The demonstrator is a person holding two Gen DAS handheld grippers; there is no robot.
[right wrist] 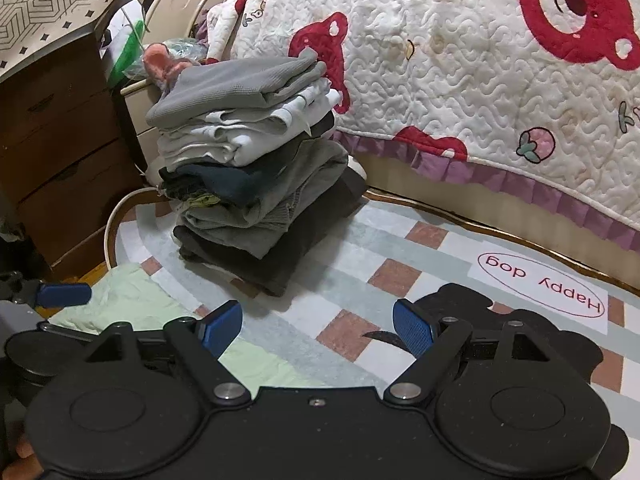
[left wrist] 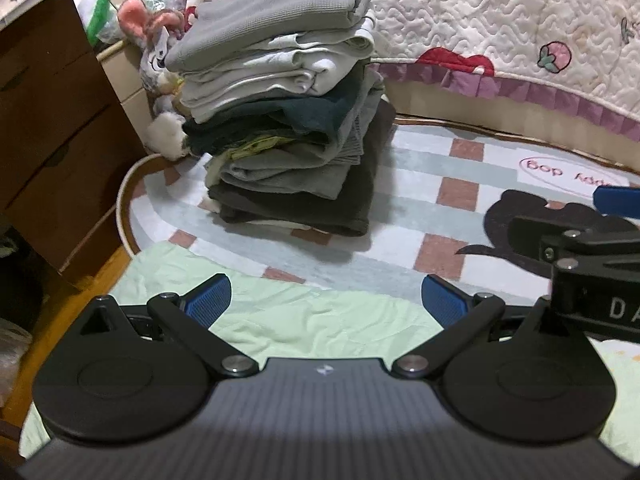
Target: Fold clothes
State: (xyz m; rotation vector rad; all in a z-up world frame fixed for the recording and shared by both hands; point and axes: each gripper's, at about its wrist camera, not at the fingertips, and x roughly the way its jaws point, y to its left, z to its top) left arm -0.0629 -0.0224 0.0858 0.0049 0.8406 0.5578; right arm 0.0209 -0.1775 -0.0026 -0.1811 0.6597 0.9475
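Both the left claw [left wrist: 326, 300] and right claw [right wrist: 318, 326] hang spread and empty over a pale green garment [left wrist: 304, 320] on the near rug [right wrist: 400, 240]; a careless grab could bunch it, or nudge the leaning tall pile of folded clothes [right wrist: 256, 168] beyond

My right gripper [right wrist: 318, 326] hangs low over the checked rug [right wrist: 400, 248], jaws spread wide with nothing between them. Under my left blue finger lies a pale green garment [right wrist: 132, 304], spread flat across the rug's edge. My left gripper [right wrist: 64, 295] pokes in from the left just above that cloth; I cannot tell how its jaws stand. Ahead sits a tall stack of folded clothes [right wrist: 256, 168], a grey piece on top. Behind it hangs a quilt [right wrist: 460, 64] with red bears, beside a brown dresser [right wrist: 60, 152].
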